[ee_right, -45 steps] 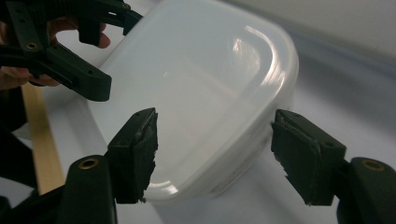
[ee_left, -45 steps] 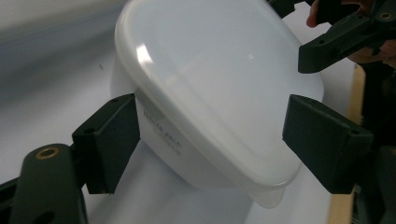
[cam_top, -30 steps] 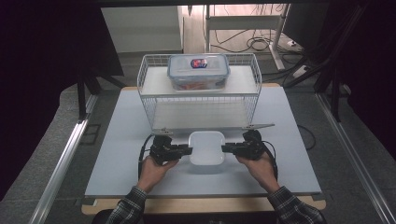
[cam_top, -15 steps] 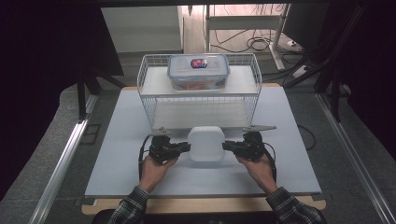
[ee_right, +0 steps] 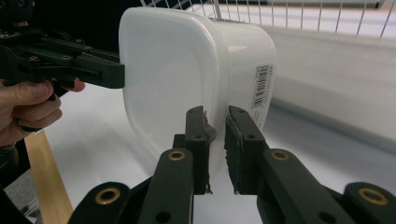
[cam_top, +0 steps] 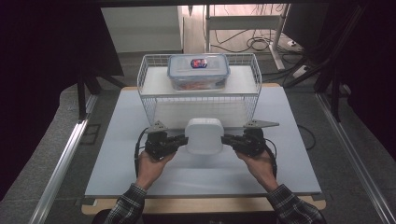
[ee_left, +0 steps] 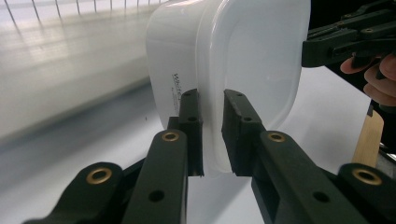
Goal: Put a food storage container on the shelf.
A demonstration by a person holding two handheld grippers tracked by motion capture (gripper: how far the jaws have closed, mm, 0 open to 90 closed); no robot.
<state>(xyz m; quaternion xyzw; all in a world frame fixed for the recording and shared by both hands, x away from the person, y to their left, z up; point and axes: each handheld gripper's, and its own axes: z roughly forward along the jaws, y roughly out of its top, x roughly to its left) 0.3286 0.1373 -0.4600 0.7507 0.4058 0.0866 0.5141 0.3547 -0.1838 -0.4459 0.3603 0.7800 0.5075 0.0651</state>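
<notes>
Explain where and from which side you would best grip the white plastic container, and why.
Grip the white container by its thin protruding rim, from its two opposite sides, as the left gripper and right gripper do. The rim fits between the narrow jaws; the body looks too wide.

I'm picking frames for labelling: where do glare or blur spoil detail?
High view: dark surroundings, white container evenly lit. Left gripper view: wire rack and table washed out, blurred. Right gripper view: barcode label sharp, table behind it soft.

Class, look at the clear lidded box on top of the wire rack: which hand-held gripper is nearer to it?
Neither clearly. The left hand-held gripper and the right hand-held gripper sit below the lidded box, flanking it evenly, each clamped on the white container.
</notes>
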